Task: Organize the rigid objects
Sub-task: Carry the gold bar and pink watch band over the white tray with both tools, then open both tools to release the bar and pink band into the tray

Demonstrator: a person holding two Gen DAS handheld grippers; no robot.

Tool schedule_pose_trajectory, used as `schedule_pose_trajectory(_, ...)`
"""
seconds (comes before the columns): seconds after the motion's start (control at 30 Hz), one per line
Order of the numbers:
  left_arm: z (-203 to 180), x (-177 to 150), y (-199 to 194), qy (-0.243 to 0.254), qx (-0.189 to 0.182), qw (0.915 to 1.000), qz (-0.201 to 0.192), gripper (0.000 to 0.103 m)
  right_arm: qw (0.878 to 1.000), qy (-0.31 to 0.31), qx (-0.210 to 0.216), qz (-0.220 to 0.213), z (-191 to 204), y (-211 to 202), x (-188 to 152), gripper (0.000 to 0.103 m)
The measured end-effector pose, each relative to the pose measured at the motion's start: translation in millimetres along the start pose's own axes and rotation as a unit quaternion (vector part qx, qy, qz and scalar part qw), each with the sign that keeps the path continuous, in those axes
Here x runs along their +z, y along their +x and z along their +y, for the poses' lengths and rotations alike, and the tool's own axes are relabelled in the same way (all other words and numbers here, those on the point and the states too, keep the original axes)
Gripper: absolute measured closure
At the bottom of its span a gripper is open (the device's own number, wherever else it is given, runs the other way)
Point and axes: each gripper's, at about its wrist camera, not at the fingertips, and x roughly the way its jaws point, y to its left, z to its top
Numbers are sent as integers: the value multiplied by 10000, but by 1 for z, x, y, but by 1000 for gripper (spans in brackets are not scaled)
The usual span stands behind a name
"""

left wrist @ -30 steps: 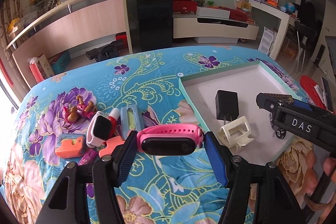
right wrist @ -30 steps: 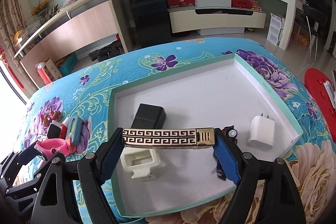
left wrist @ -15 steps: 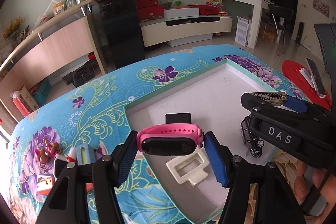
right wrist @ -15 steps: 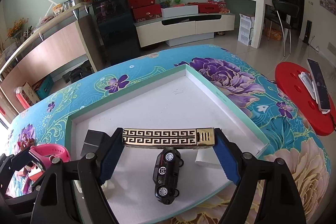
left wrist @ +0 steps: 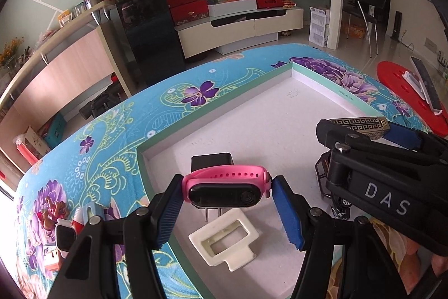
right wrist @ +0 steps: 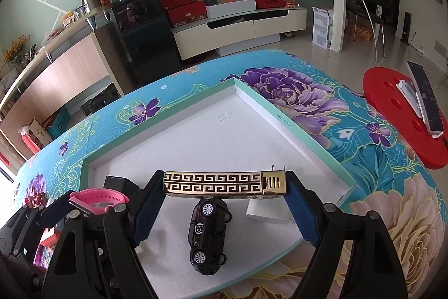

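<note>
I have the pink smart band (left wrist: pixel 226 188) lying crosswise in my left gripper (left wrist: pixel 228 210), its jaws pinching both ends, above the white tray (left wrist: pixel 280 131) on the counter. My right gripper (right wrist: pixel 225 208) pinches the gold patterned lighter (right wrist: pixel 224 184) likewise crosswise, over a black toy car (right wrist: pixel 207 234).

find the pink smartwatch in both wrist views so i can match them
Left wrist: the pink smartwatch sits centre frame, clamped between the left gripper pads.
Right wrist: it shows at lower left.
Shared landmark: the black charger behind it in the tray.
</note>
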Motion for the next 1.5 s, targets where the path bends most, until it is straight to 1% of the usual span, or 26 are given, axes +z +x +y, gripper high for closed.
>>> schedule_pose_trajectory(0.3,-6,-2,5,94,131,9999,22,36,9998,0,21,183,-1,9,-3,19)
schedule_pose_trajectory(0.63,-6,0,6,69,203,9998,34,35,9993,-114,4,350,3,15,-6,19)
schedule_pose_trajectory(0.97,-2,1,6,-33,284,9996,38,34,9992,-120,32,370,2,16,-5,19)
schedule_pose_trajectory(1.0,-2,1,5,-34,292,9996,29,32,9993,-129,26,359,2,16,-5,19)
schedule_pose_trajectory(1.03,-1,2,3,-41,293,9996,16,29,9993,-136,11,338,2,16,-5,19)
schedule_pose_trajectory(1.1,1,2,1,-71,302,9995,-23,24,9994,-139,3,308,2,15,-4,19)
schedule_pose_trajectory(1.2,4,3,-3,-107,336,9994,-57,23,9995,-123,-4,274,0,13,-3,18)
schedule_pose_trajectory(1.3,6,4,-7,-120,374,9992,-105,18,9997,-86,-22,210,-2,11,-2,15)
schedule_pose_trajectory(1.5,14,6,-18,-165,582,9979,-225,6,10000,-63,-56,49,-5,5,1,14)
